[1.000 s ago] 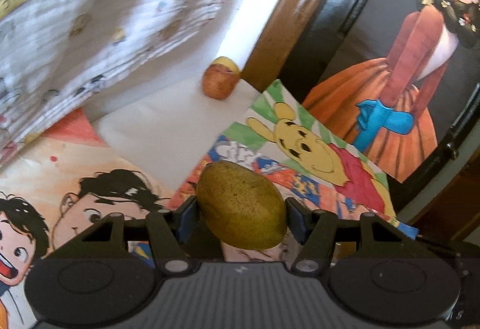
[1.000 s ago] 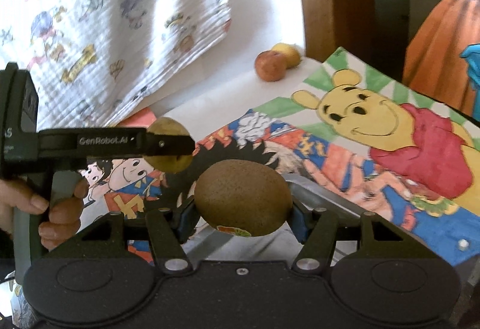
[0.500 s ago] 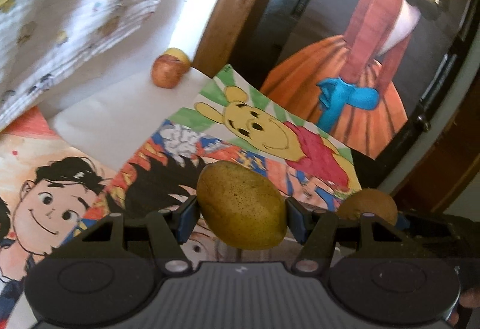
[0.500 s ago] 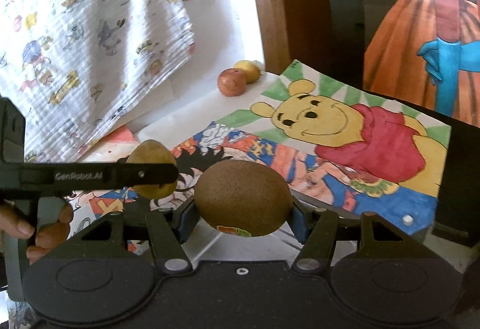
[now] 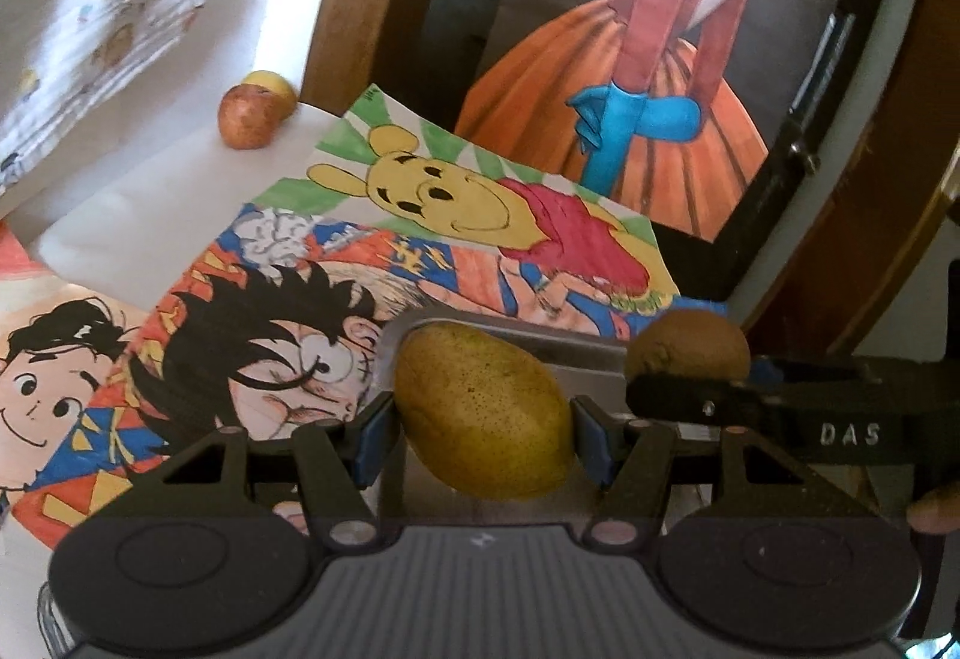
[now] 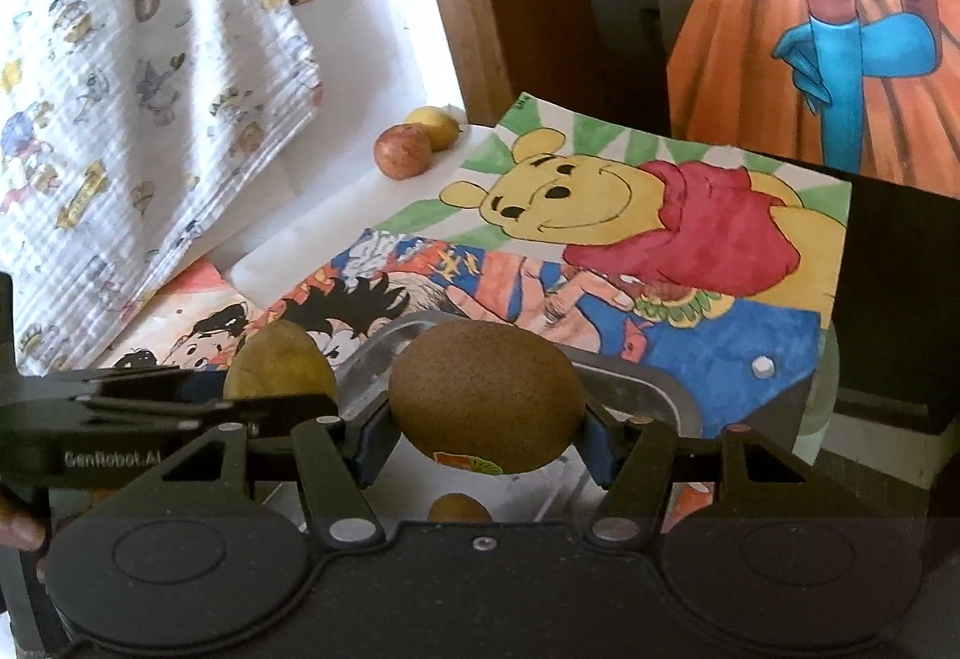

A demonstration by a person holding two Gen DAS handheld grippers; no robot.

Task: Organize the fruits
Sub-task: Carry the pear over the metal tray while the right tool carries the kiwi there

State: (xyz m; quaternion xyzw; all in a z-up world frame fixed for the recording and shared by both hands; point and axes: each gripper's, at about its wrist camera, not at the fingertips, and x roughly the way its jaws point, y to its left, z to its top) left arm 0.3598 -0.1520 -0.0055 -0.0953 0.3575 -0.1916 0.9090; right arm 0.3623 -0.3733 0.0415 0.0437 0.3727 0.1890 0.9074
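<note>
Both your grippers carry fruit above the metal tray (image 6: pixel 651 389).
Your left gripper (image 5: pixel 483 422) clamps the pear (image 5: pixel 483 413); your right gripper (image 6: pixel 485 422) clamps the kiwi (image 6: pixel 485 395); tray rim shows mid-frame.

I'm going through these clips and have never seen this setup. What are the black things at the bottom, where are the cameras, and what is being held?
No robot here: a person holds a two-finger gripper in each hand, and each carries a camera looking forward along its fingers. The black shape at the bottom is that gripper's own body. In the left view, the left gripper is shut on a pear. In the right view, the right gripper is shut on a kiwi. Both hover over a metal tray. Colourful drawings cover the table; an apple and a yellow fruit sit at the far edge.
</note>
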